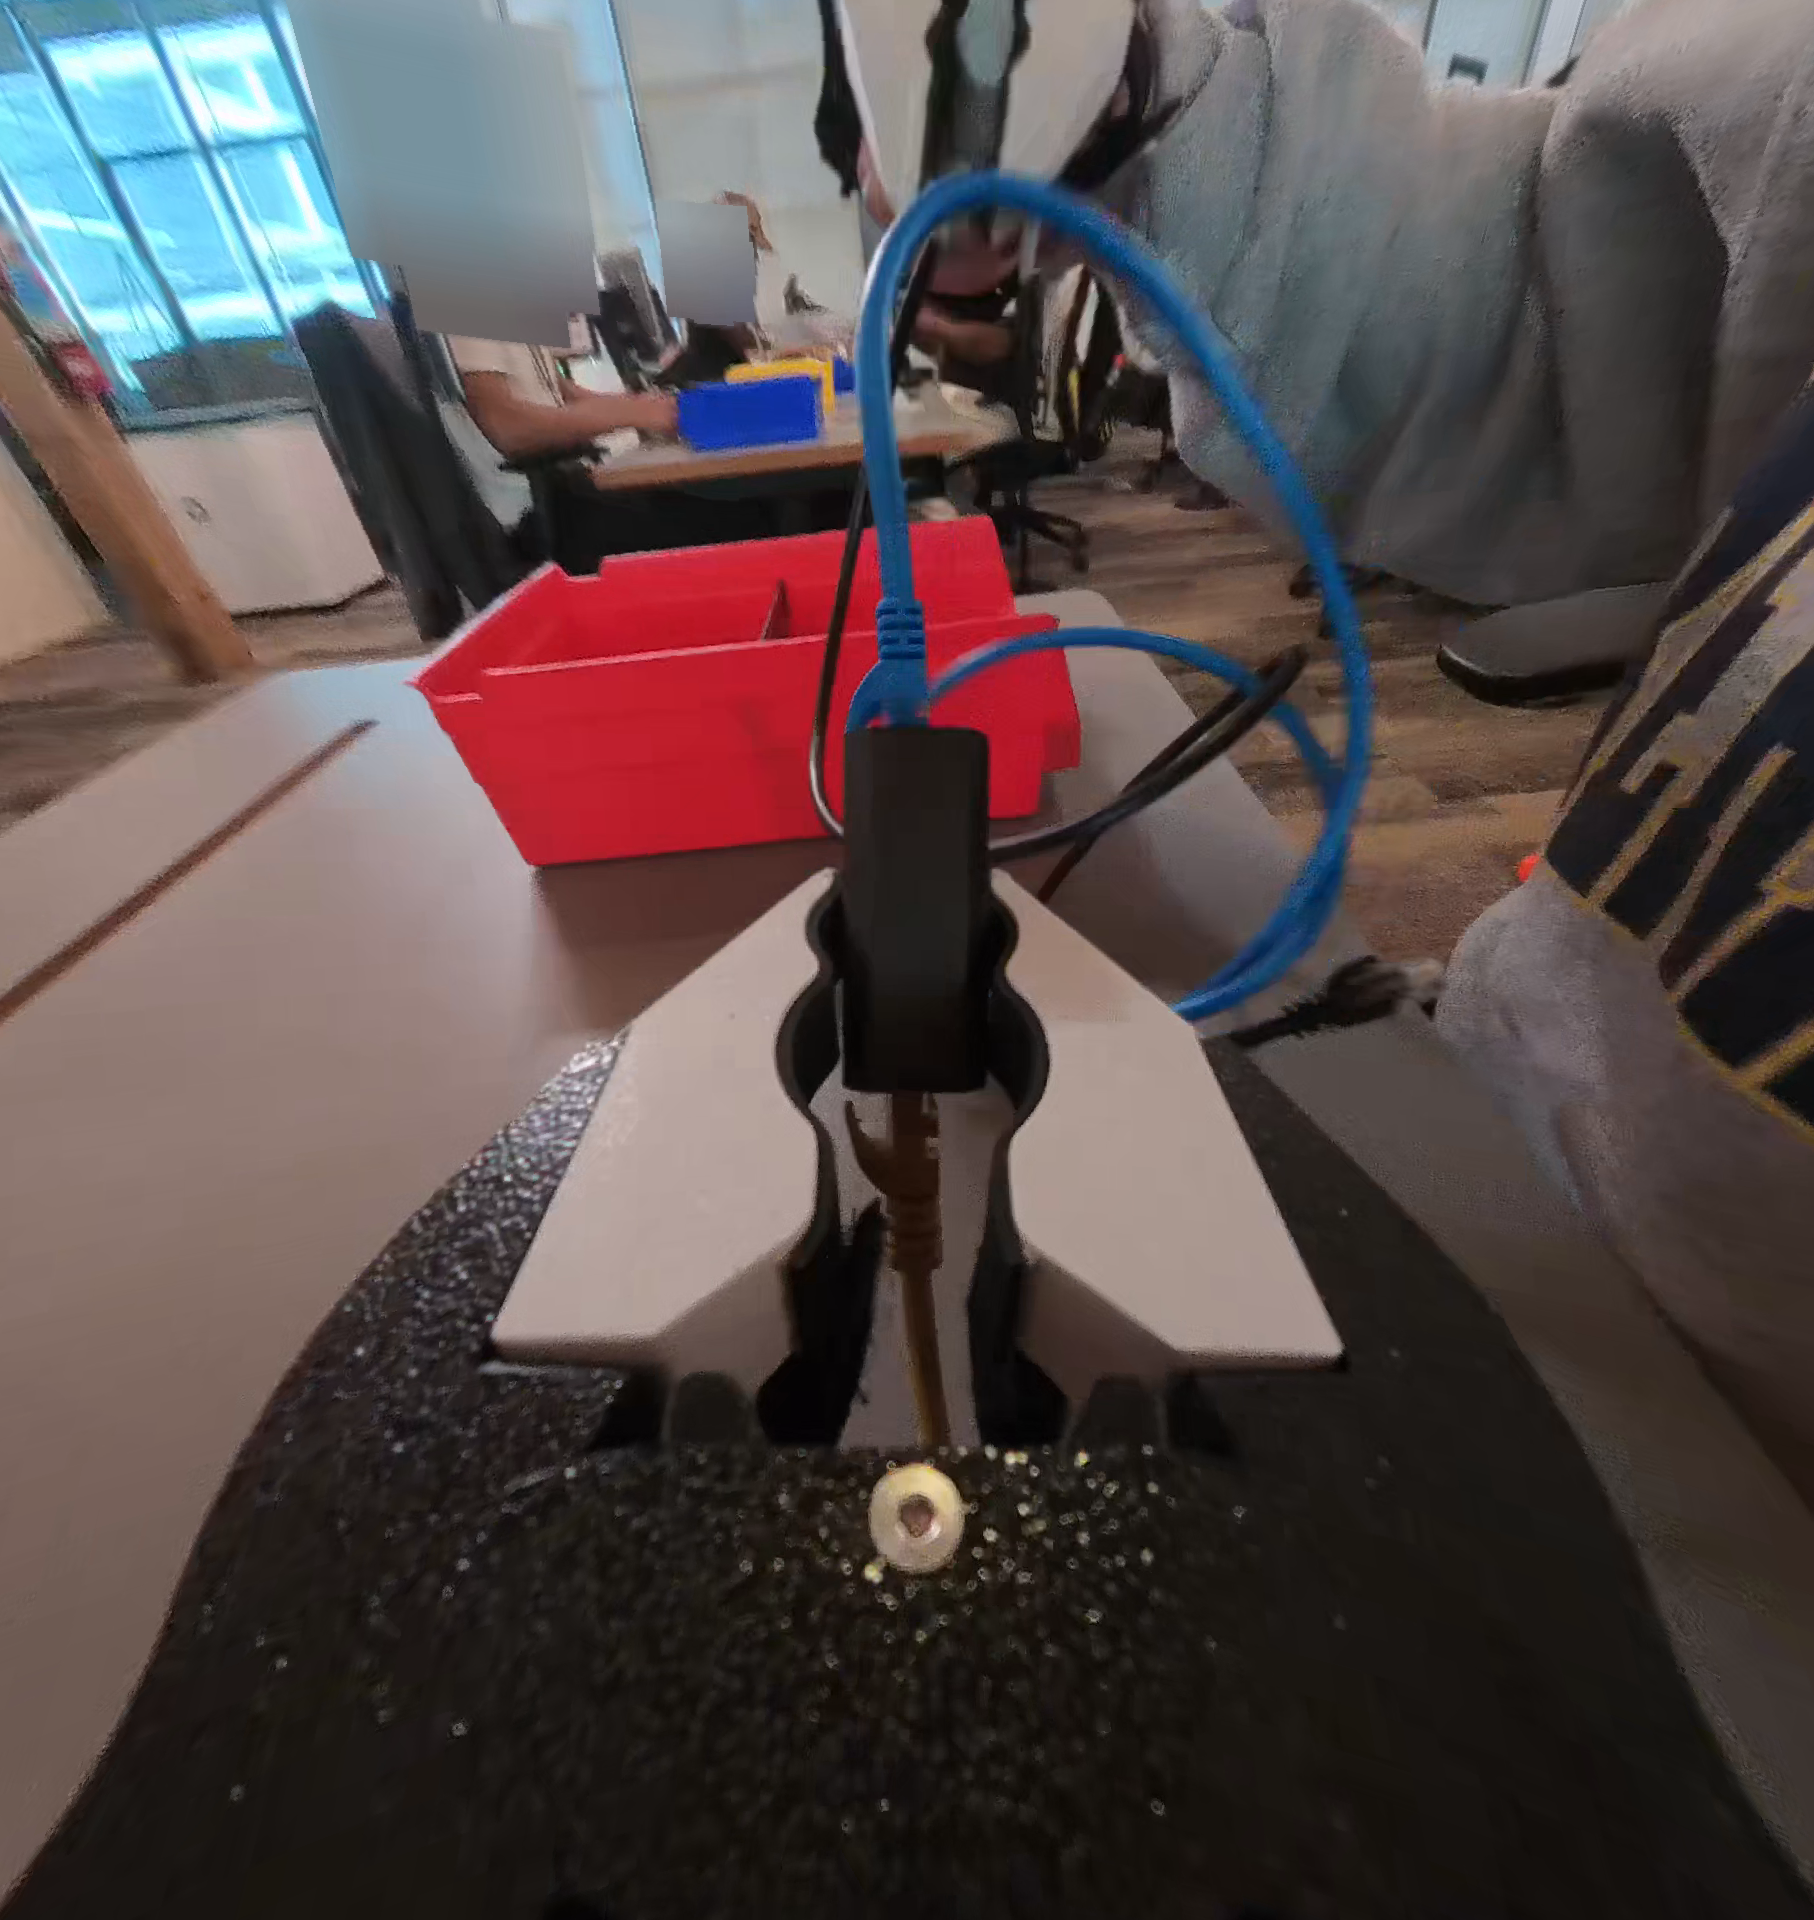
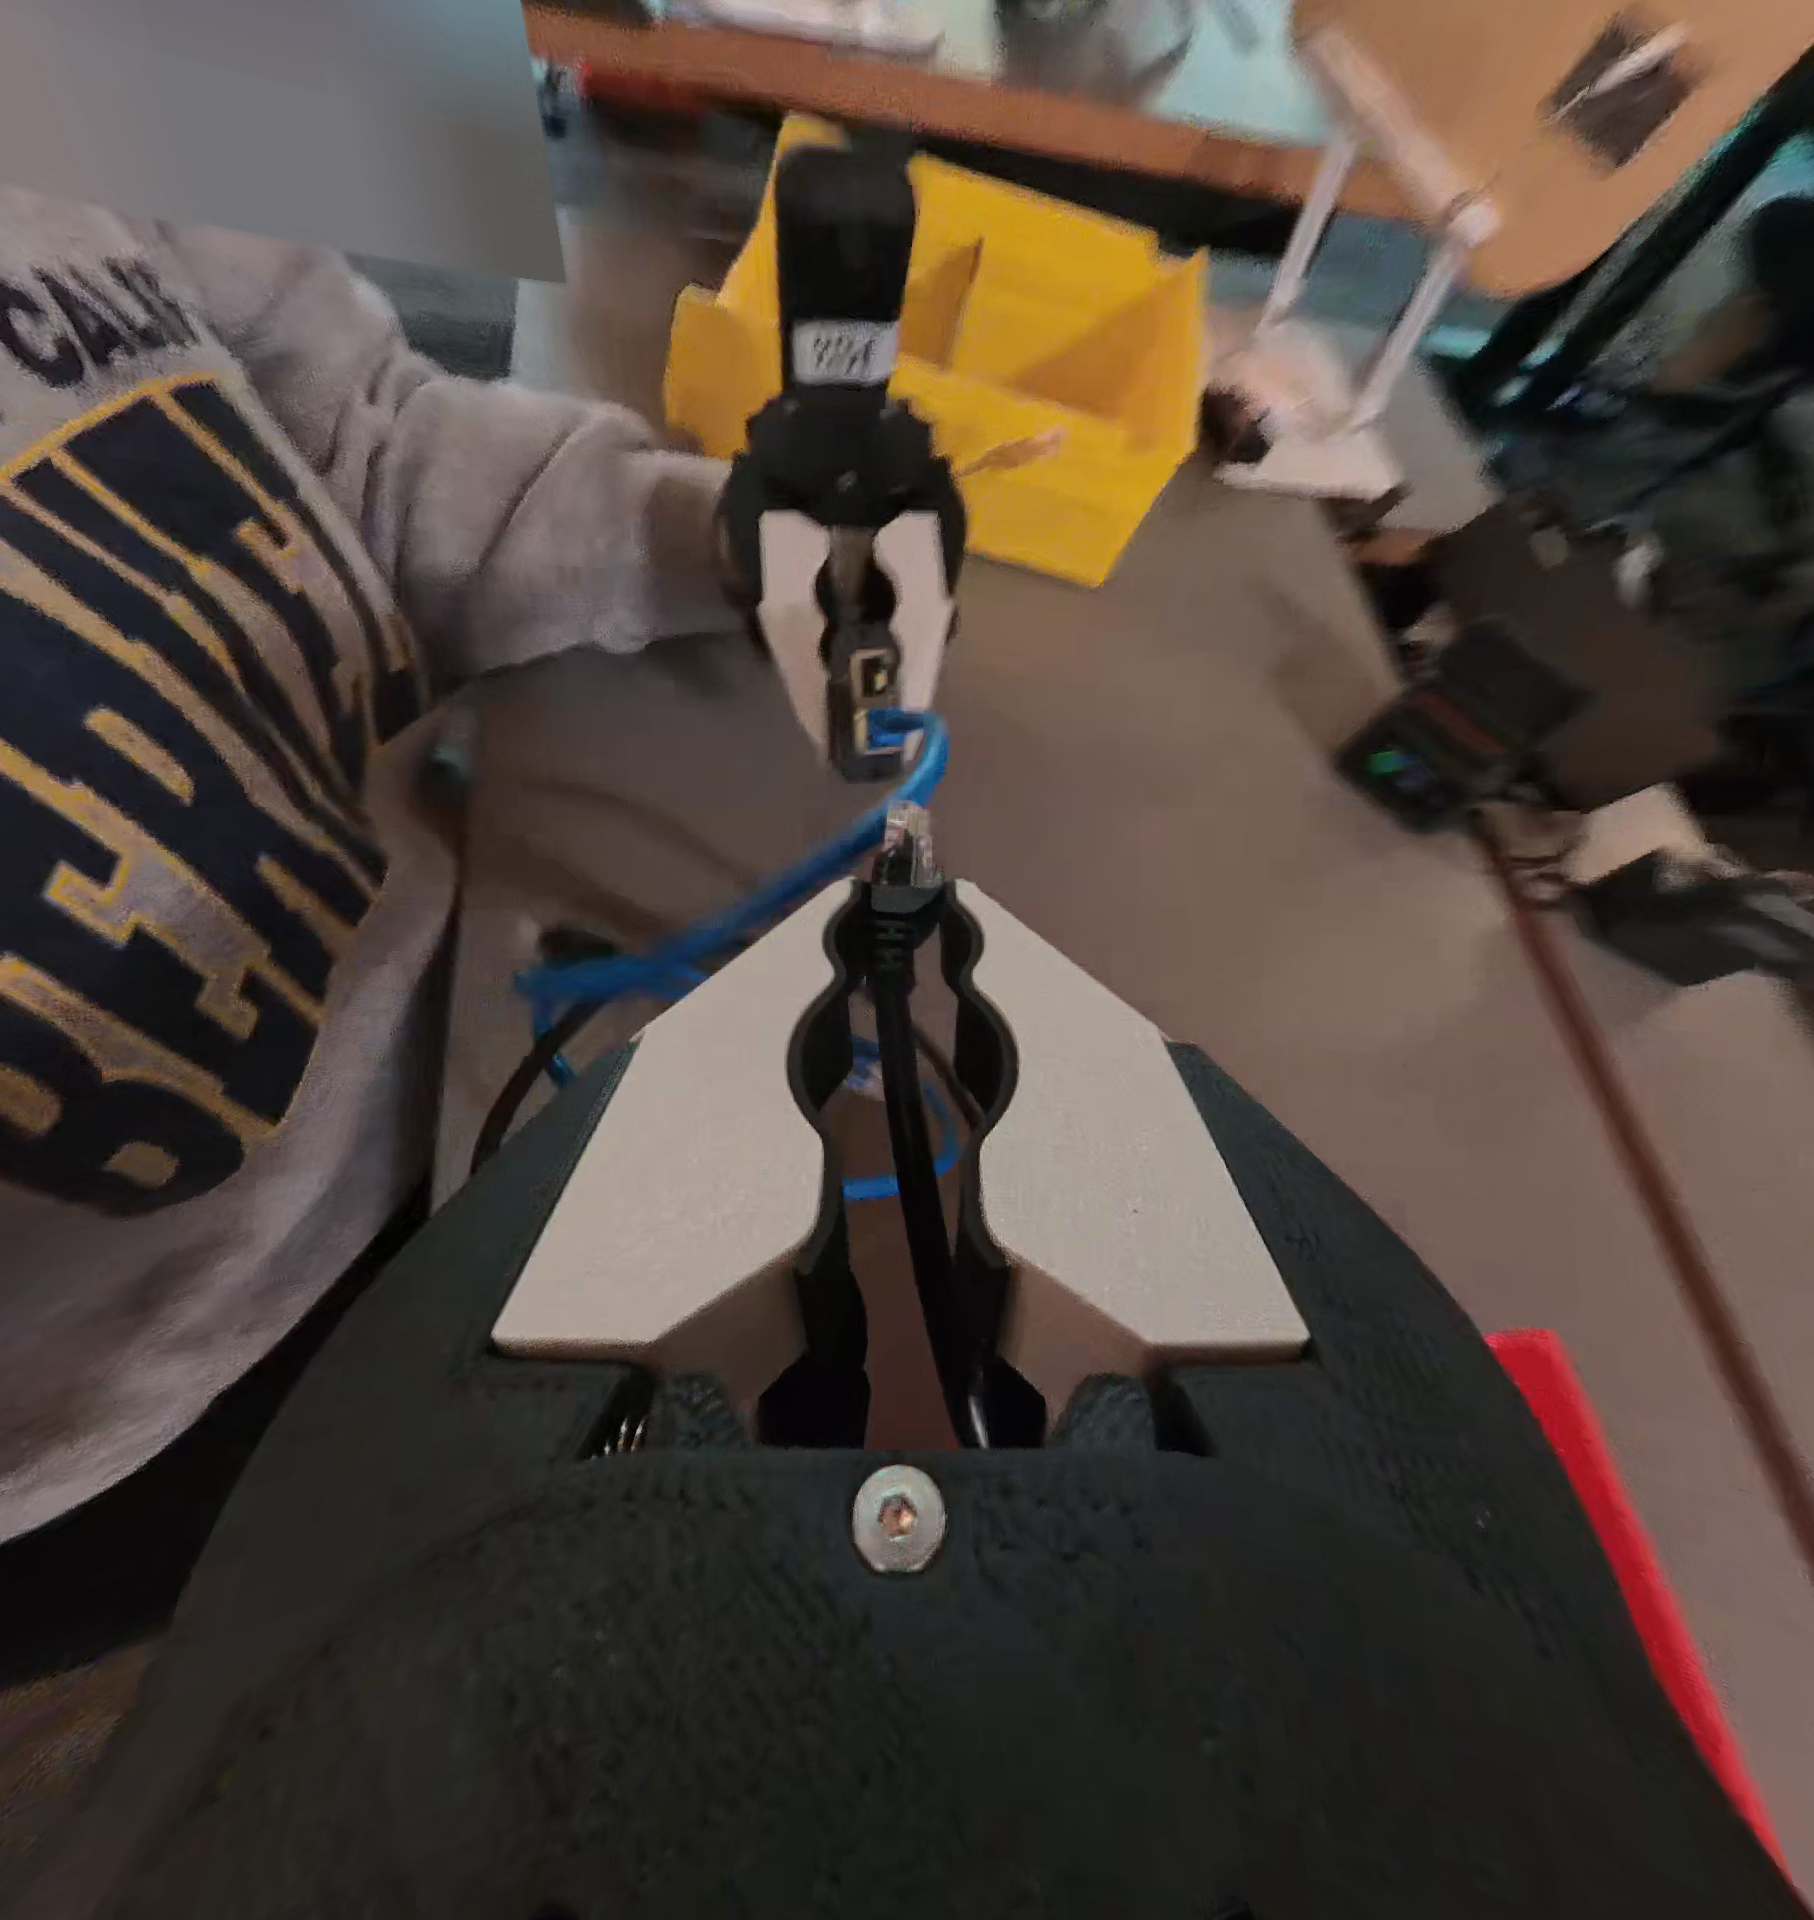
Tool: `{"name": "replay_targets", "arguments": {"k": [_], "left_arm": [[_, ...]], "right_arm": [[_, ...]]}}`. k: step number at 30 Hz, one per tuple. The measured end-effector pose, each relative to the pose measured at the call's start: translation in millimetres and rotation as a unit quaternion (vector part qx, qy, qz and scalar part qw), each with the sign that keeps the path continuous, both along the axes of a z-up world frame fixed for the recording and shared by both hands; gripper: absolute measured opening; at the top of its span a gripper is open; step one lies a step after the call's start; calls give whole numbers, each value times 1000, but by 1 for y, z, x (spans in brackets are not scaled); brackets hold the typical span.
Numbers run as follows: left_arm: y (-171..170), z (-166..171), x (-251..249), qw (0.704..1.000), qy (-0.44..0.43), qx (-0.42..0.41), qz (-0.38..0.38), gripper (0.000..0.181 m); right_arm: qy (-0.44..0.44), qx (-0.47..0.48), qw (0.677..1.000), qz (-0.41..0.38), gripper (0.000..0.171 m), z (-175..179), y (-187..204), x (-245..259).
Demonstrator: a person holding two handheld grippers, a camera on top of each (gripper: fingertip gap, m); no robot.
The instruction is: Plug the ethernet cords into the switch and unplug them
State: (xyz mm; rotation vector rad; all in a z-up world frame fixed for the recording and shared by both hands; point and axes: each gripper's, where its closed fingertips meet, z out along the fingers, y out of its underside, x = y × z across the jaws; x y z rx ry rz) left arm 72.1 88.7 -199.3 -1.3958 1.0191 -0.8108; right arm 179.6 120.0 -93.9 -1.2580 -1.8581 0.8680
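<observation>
My left gripper [image 1: 913, 906] is shut on a small black switch [image 1: 915, 810] and holds it above the table. A blue ethernet cord [image 1: 898, 644] is plugged into its far end and loops up and to the right. A brownish cord [image 1: 913, 1216] enters its near end. In the right wrist view the switch [image 2: 867, 748] shows a bare upper port [image 2: 875, 673], with the blue cord [image 2: 778, 894] in the port below. My right gripper [image 2: 901, 896] is shut on a black ethernet cord [image 2: 908, 1091]. Its clear plug [image 2: 908, 831] points at the switch, a short gap away.
A red bin [image 1: 674, 707] stands on the brown table [image 1: 259, 935] behind the switch. A yellow bin [image 2: 1069, 343] stands past the left gripper. A person's grey sweatshirt [image 2: 155, 727] is close on one side. Black devices [image 2: 1485, 707] and a loose black cable [image 1: 1173, 758] lie nearby. There is about 15 cm between the tips of the two grippers.
</observation>
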Motion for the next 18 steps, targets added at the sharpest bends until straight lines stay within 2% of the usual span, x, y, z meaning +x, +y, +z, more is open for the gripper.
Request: {"name": "replay_targets", "arguments": {"k": [2, 4, 6, 9, 13, 18], "left_arm": [[-11, 8, -2, 999, -32, 4, -38, 21], [-32, 30, -4, 987, -116, 15, -109, 21], [-28, 44, -16, 981, -167, 28, -91, 21], [-18, 48, -31, 980, -189, 40, -56, 21], [-20, 56, -41, 966, -248, 33, -68, 21], [1, 50, -56, 964, -264, 24, -7, 21]], "right_arm": [[35, 32, 998, -34, 12, 27, 14, 8], [42, 65, 995, -67, 12, 39, 29, 20], [61, 80, 991, -93, 12, 50, 38, 31], [133, 121, 971, -155, 12, 83, 56, 49], [231, 202, 917, -256, 12, 147, 72, 84], [274, 294, 864, -302, 12, 215, 57, 119]]}}
